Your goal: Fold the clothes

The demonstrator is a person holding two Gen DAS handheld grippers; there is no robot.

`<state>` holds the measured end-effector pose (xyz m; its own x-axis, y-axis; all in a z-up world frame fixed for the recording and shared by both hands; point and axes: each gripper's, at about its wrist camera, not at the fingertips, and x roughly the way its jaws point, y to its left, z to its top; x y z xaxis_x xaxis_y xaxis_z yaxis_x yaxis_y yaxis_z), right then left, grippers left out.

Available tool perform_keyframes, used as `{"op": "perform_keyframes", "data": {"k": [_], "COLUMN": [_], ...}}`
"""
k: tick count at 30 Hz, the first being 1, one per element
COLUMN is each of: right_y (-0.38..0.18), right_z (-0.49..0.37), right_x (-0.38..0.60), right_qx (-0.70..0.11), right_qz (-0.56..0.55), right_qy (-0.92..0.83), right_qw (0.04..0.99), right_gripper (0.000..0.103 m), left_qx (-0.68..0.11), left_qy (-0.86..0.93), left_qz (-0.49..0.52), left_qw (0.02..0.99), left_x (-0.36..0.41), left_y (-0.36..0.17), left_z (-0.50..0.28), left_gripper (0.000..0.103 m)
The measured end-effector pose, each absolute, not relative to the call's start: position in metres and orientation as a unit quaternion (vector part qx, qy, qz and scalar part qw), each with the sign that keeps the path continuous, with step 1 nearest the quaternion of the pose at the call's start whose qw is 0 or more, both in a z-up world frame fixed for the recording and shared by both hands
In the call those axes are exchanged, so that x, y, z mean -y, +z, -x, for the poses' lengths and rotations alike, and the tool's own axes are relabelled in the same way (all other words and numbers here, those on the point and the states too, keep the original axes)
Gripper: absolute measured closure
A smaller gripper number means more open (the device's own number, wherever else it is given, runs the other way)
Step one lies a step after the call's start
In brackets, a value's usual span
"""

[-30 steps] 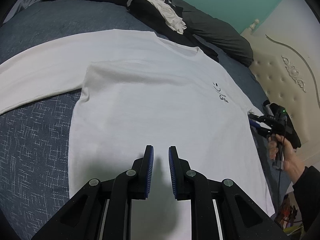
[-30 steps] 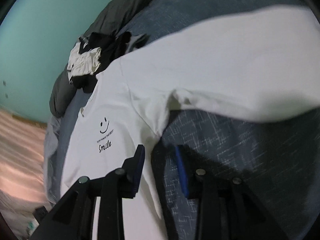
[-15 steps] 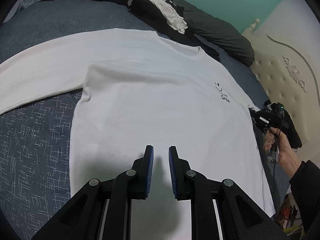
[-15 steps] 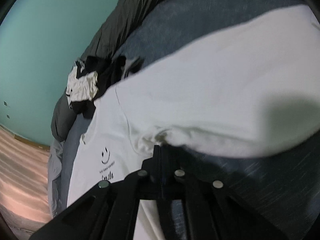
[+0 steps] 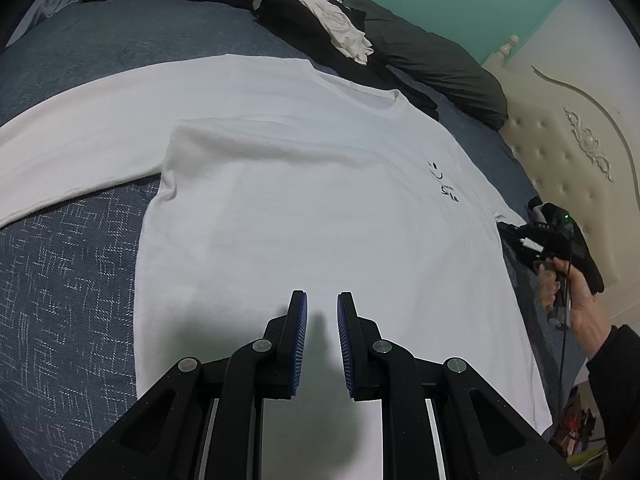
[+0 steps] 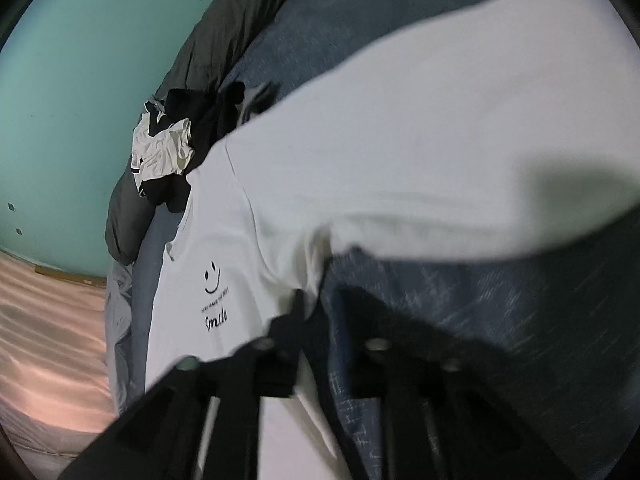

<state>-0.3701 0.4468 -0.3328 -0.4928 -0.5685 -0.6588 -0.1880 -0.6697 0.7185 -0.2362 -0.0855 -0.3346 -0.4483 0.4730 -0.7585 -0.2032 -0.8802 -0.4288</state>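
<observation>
Lying flat and face up on the bed (image 5: 72, 264), the shirt (image 5: 304, 200) fills the left wrist view, its long sleeve (image 5: 80, 152) stretched out to the far left over the blue cover and its small print (image 5: 442, 184) toward the right. The left tongs (image 5: 322, 340) hang low over the near hem, jaws a narrow gap apart and holding nothing, pointed straight up the shirt's middle. At the right edge a hand (image 5: 568, 296) in a dark sleeve grips the right tongs (image 5: 520, 236), levelled at the shirt's right side; from here I cannot tell their gap. A heap of clothes (image 5: 312, 12) sits at the far side, clear of the shirt. In the right wrist view, blurred by motion, the right tongs (image 6: 320, 312) sit at the armpit where the other sleeve (image 6: 460, 152) meets the body; the jaws look parted with the shirt's edge running between them, and no firm grip on the cloth shows. The risk, as I judge it, is a pinch here taking only the top layer, or taking the cover with it, so a lift would drag the shirt askew and wrinkle the flat body. The low left tongs could also snag the hem if they move across it.
</observation>
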Motion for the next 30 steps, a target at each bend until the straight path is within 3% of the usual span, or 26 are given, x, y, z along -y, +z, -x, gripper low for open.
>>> {"op": "perform_keyframes", "data": {"k": [7,10,11,12,30], "right_y": [-0.345,-0.343,-0.342,-0.341,-0.311], "right_z": [0.384,0.388,0.388,0.388,0.421], "right_x": [-0.44,-0.433,-0.432,-0.431,-0.429], "right_qx": [0.431,0.412,0.403,0.395,0.228], "right_qz": [-0.471,-0.473,-0.474,-0.475,-0.504], "right_qy": [-0.76,-0.769,-0.774,-0.778,-0.83], "right_qw": [0.122,0.124,0.12,0.115,0.077], "right_gripper": [0.079,0.08,0.085,0.098,0.101], "left_qx": [0.14,0.139,0.139,0.139,0.135], "left_qy": [0.84,0.839,0.839,0.839,0.838], "left_qz": [0.485,0.486,0.486,0.486,0.49], "left_qw": [0.2,0.2,0.2,0.201,0.2], "left_x": [0.088,0.088,0.088,0.088,0.09], "left_y": [-0.336,-0.337,-0.337,-0.337,-0.34], "left_z": [0.237,0.236,0.236,0.236,0.237], "left_gripper": [0.086,0.086,0.086,0.086,0.086]}}
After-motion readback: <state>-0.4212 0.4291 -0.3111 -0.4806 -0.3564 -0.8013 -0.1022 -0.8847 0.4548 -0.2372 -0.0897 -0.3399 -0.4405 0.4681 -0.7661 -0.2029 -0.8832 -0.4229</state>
